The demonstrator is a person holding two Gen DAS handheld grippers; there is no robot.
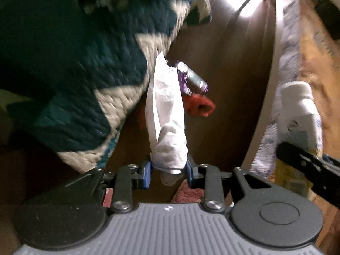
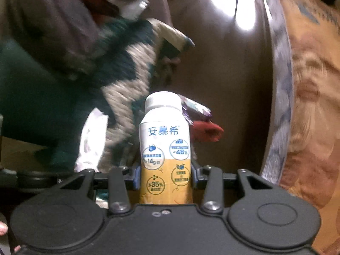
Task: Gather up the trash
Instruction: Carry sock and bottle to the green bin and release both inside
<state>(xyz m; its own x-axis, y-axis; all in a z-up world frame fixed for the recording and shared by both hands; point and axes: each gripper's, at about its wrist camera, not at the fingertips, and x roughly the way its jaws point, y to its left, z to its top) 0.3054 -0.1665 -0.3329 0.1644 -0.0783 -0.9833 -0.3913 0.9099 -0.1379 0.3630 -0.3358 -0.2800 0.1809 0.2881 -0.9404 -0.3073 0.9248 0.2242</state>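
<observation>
In the left wrist view, the left gripper (image 1: 169,171) clamped the lower end of a crumpled white paper wrapper (image 1: 165,114), which rose through the frame's centre. Just right of it lay a purple packet (image 1: 191,78) and a red scrap (image 1: 200,106) on the brown floor (image 1: 229,68). A teal and cream blanket (image 1: 85,74) filled the upper left.

In the right wrist view, the right gripper (image 2: 165,179) held a white and yellow drink bottle (image 2: 164,148) upright at centre, pads pressing its sides. The wrapper (image 2: 91,140) appeared at lower left.
</observation>
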